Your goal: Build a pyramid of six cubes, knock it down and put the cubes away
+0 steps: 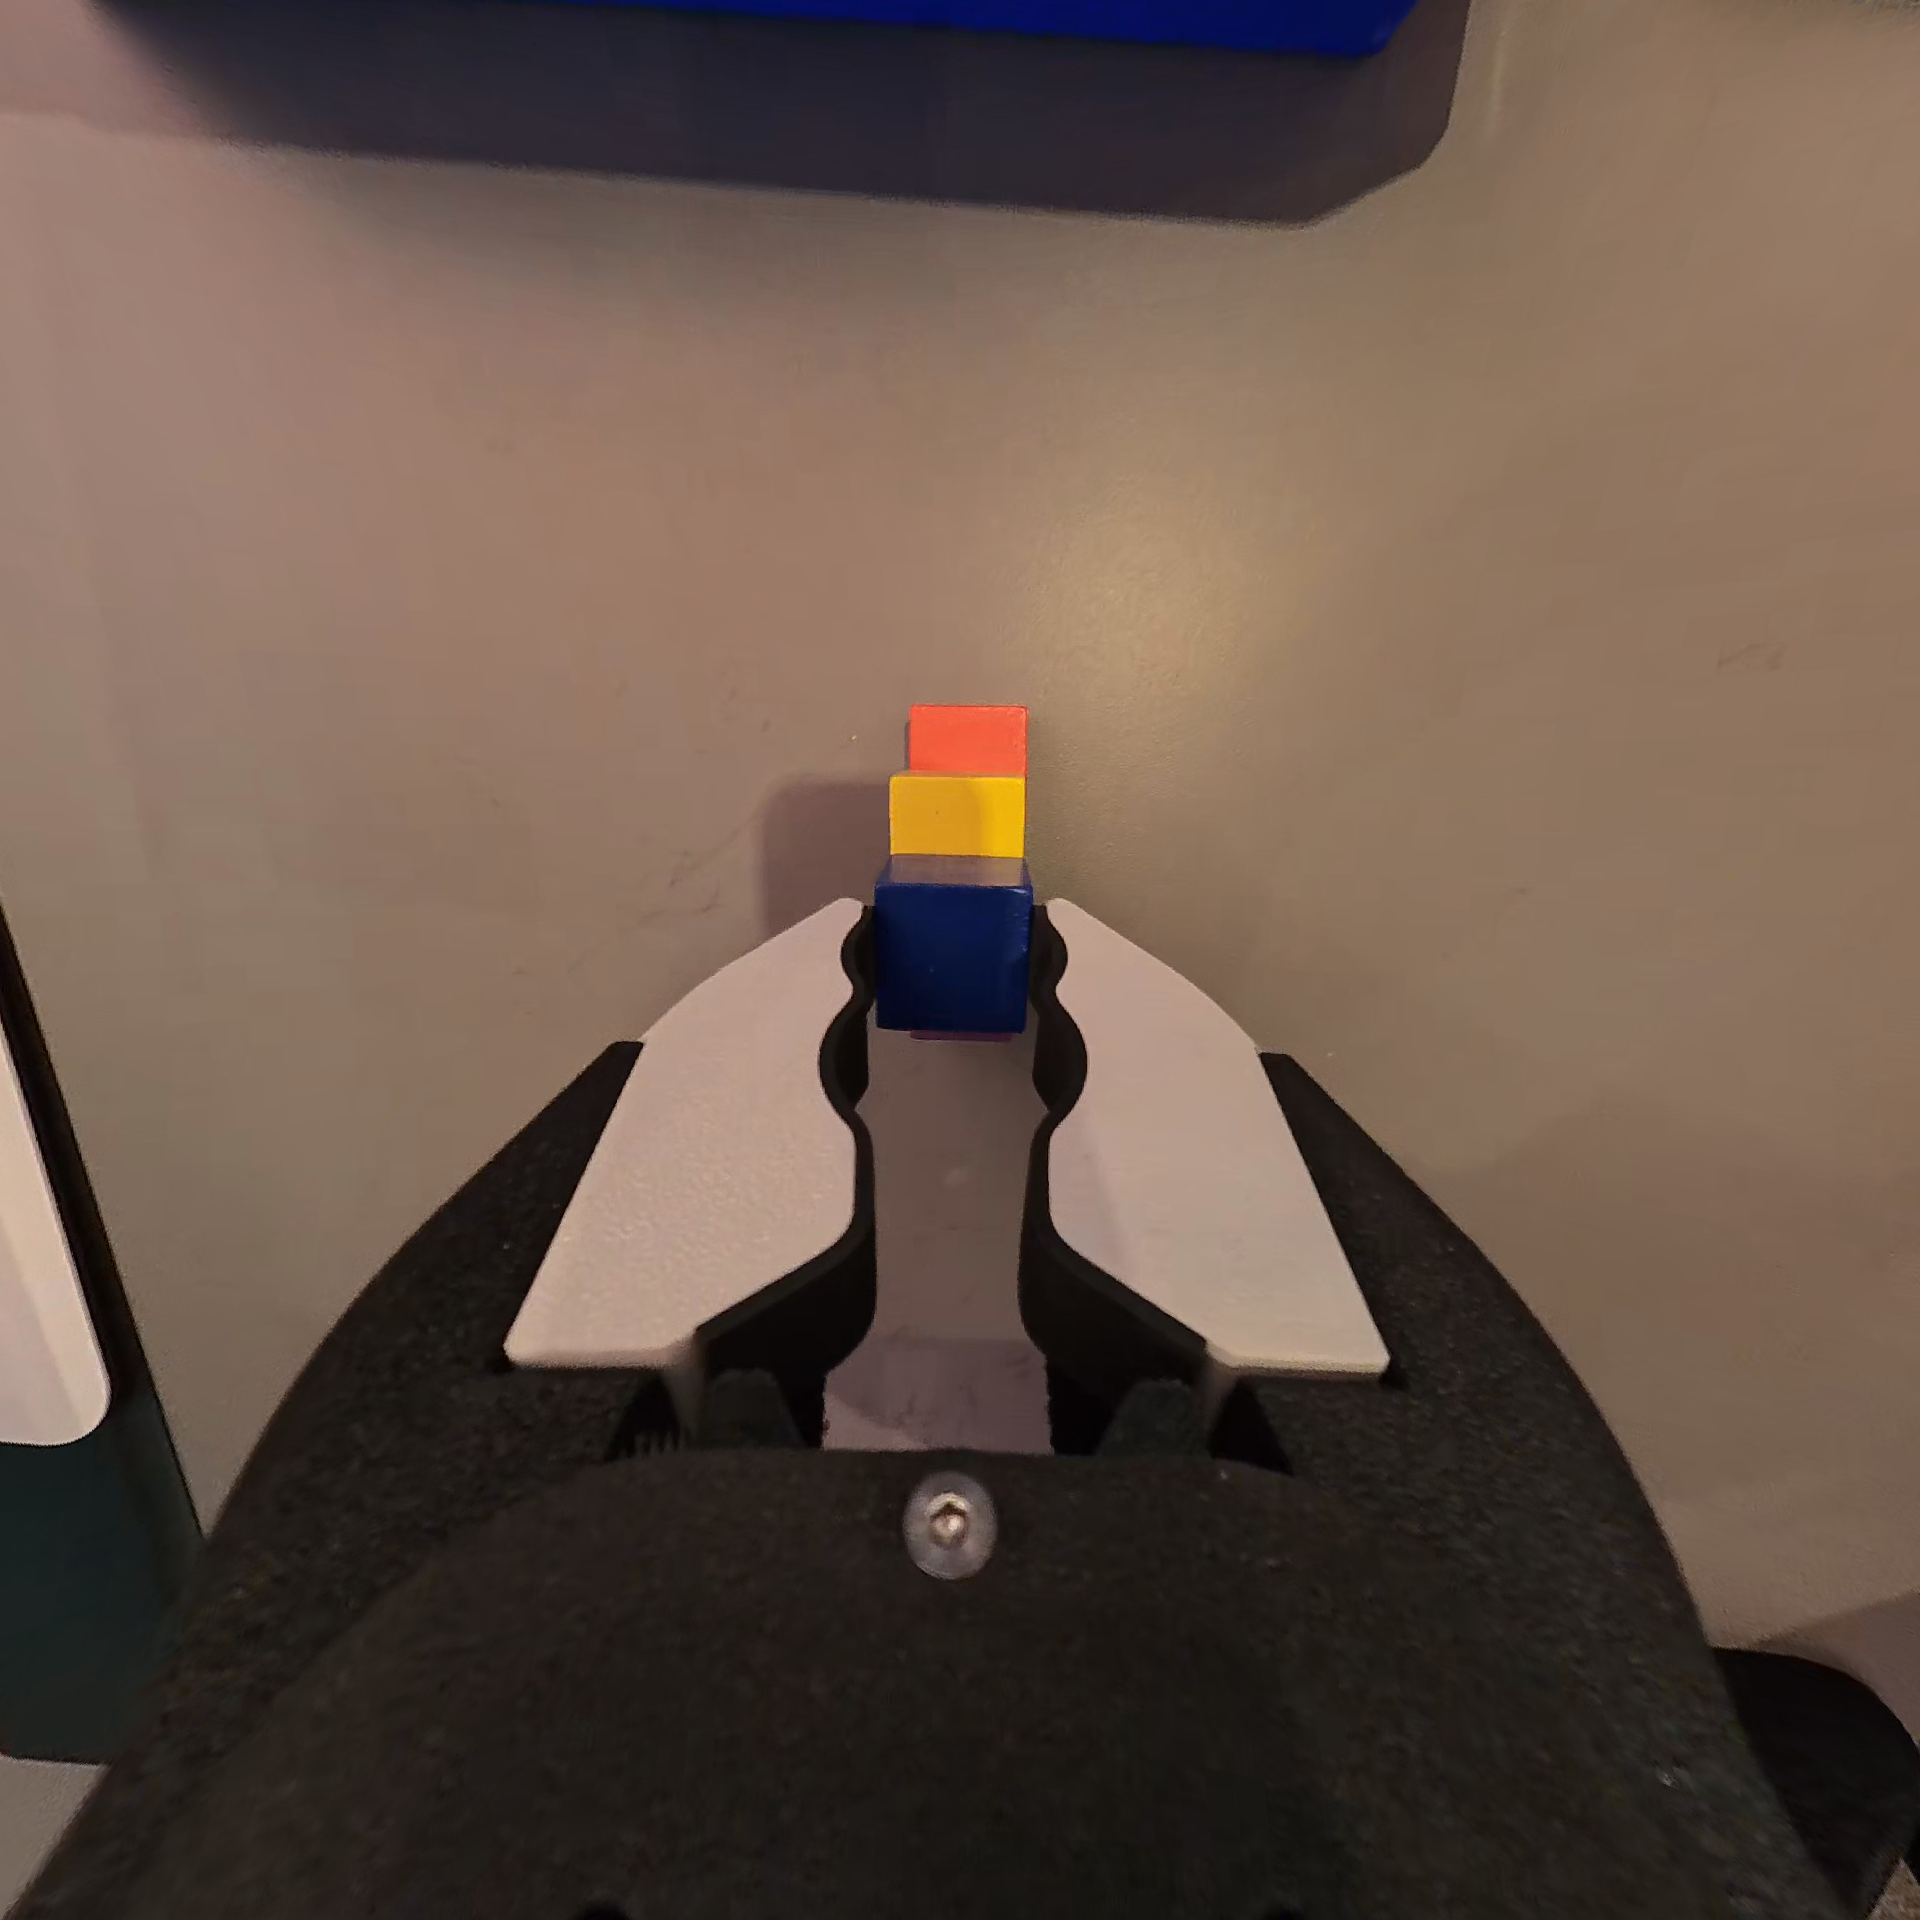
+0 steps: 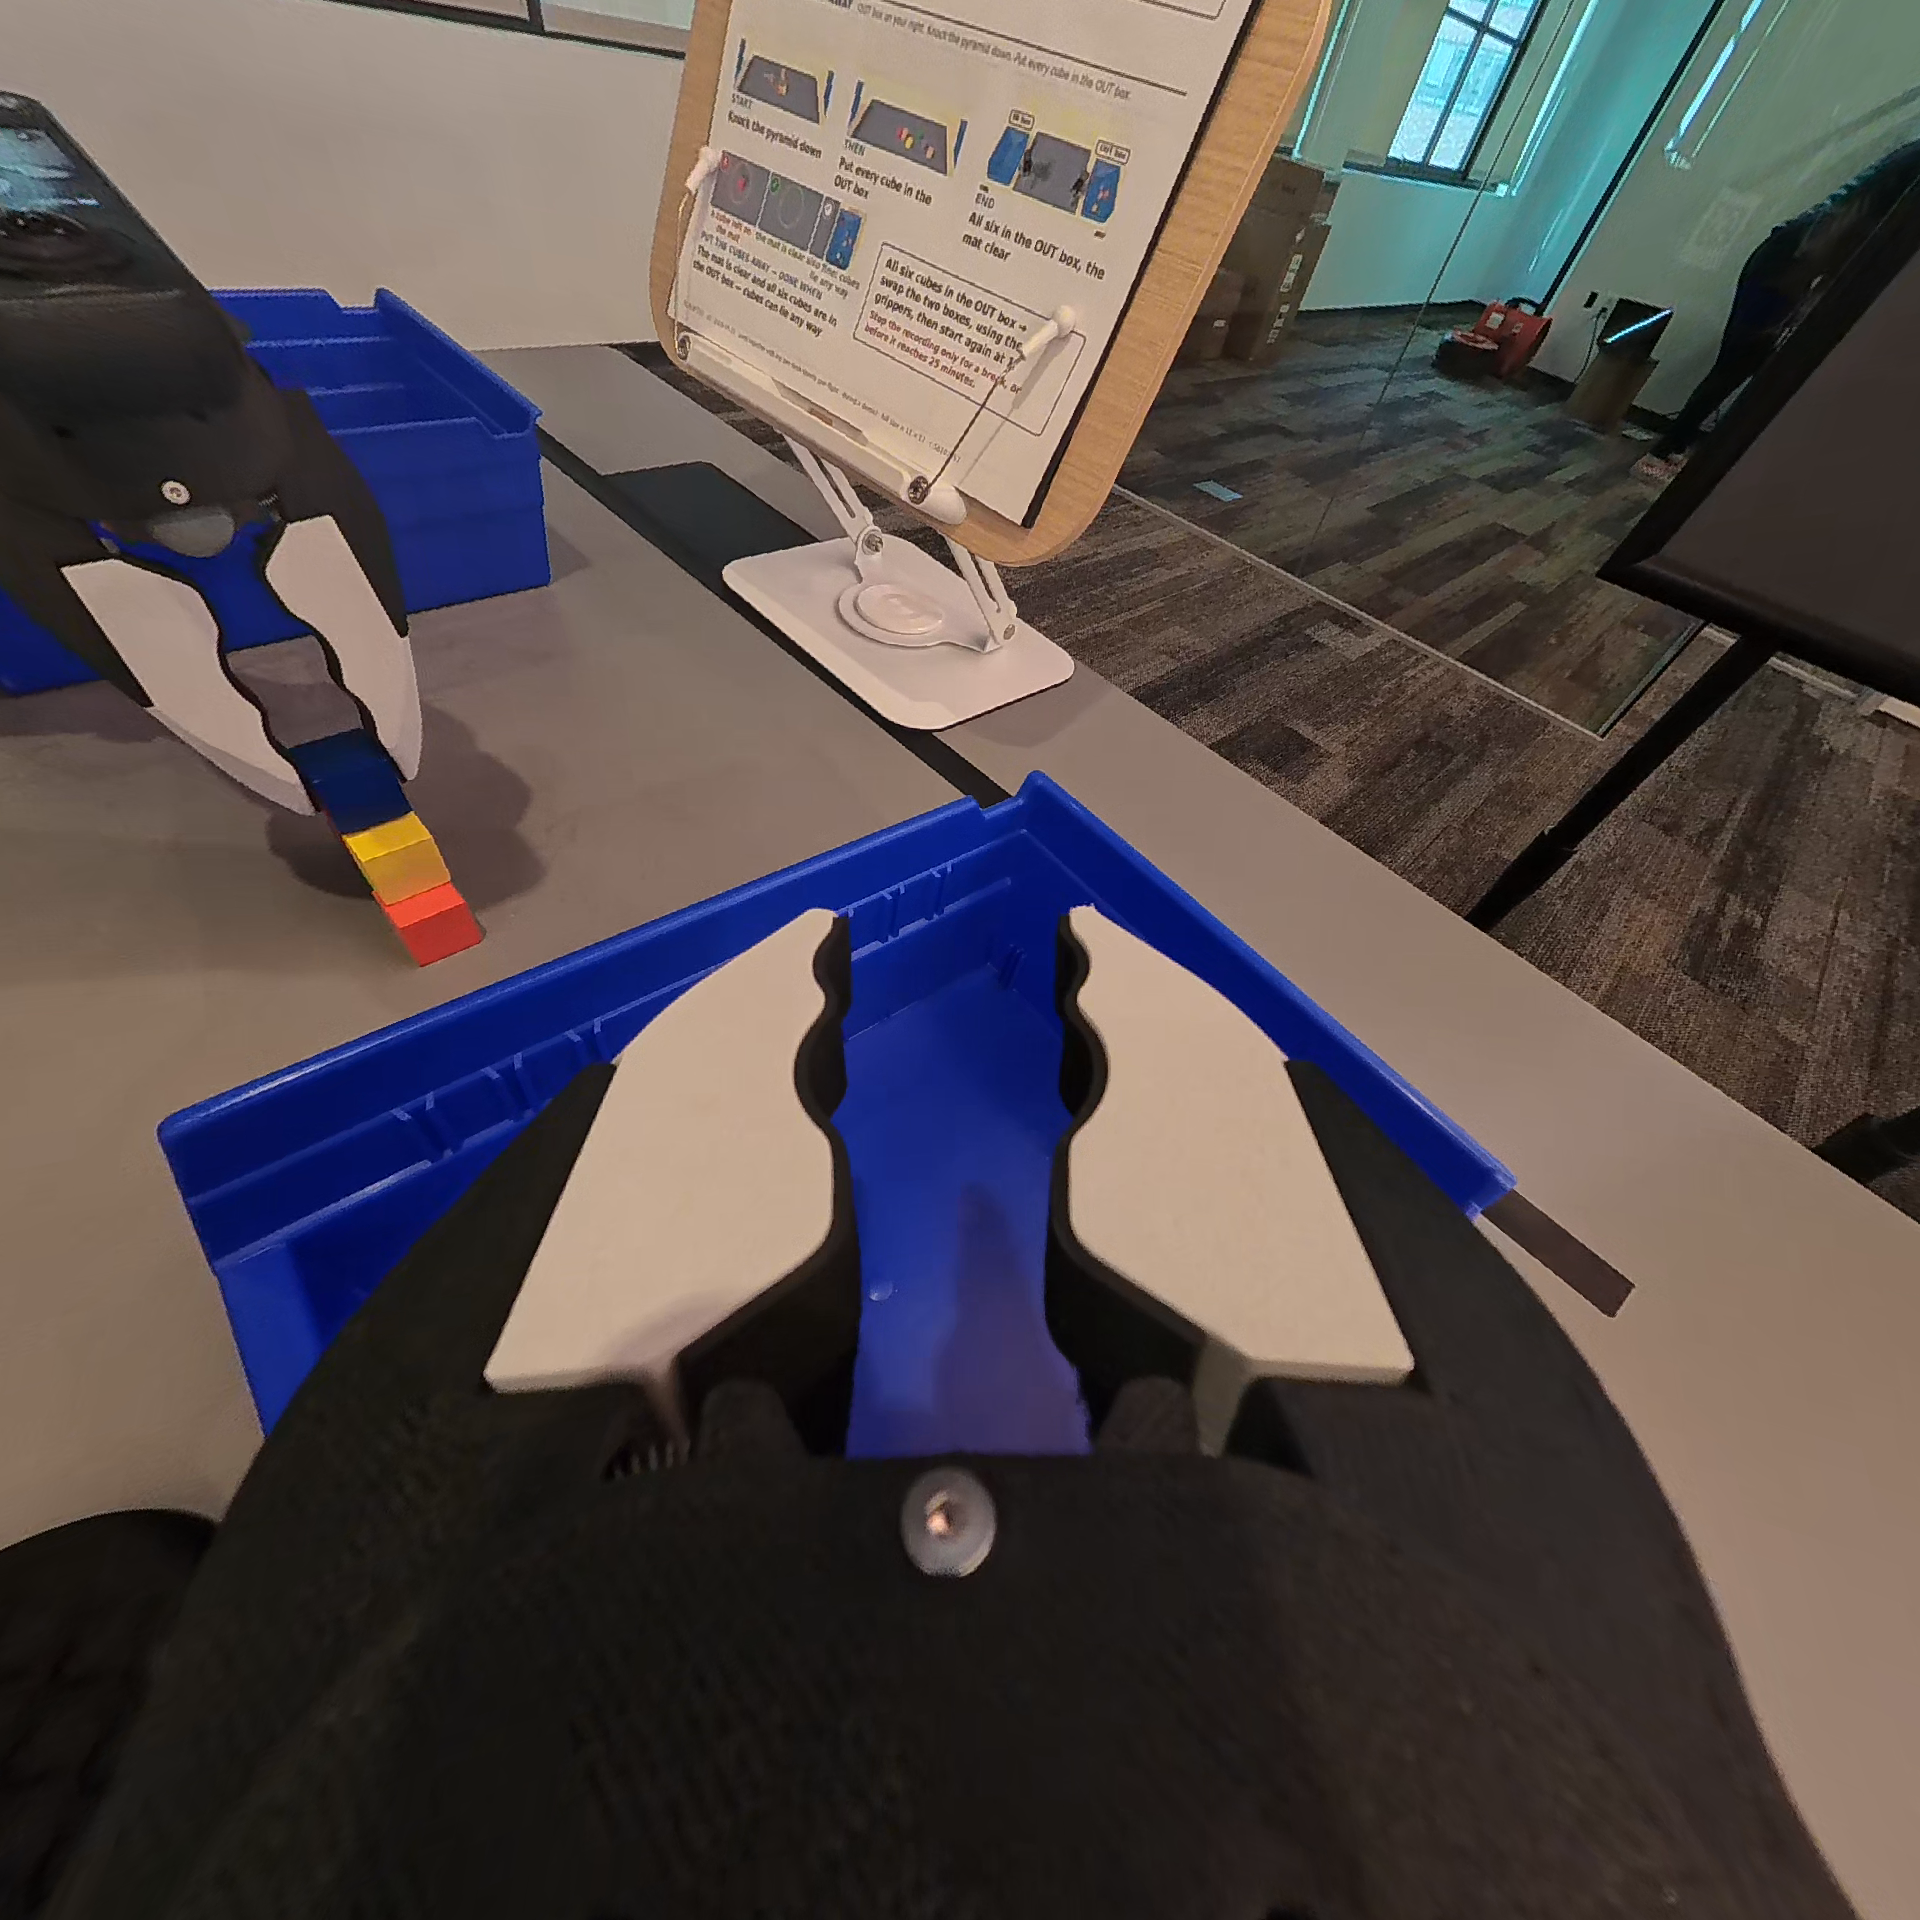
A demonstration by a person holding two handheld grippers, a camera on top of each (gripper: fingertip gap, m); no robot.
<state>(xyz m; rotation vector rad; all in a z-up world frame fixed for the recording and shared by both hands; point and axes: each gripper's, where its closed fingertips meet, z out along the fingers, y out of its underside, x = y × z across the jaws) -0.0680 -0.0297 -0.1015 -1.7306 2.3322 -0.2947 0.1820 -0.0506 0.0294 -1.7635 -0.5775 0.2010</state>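
Observation:
My left gripper (image 1: 953, 930) is shut on a dark blue cube (image 1: 953, 966), its fingertips against both sides. A yellow cube (image 1: 958, 816) and an orange-red cube (image 1: 968, 738) lie in line just beyond it on the grey mat. A purple sliver (image 1: 961, 1035) shows under the blue cube. The right wrist view shows the same left gripper (image 2: 353, 784) with the blue (image 2: 348, 779), yellow (image 2: 395, 847) and red (image 2: 431, 925) cubes. My right gripper (image 2: 953, 925) is open and empty above a blue bin (image 2: 582, 1039).
A second blue bin (image 2: 436, 416) stands at the back left; it also shows in the left wrist view (image 1: 935, 16). An instruction board on a white stand (image 2: 904, 623) is at the table's far edge. The table edge runs along the right. The left gripper's tips are roughly 30 cm from the right gripper's.

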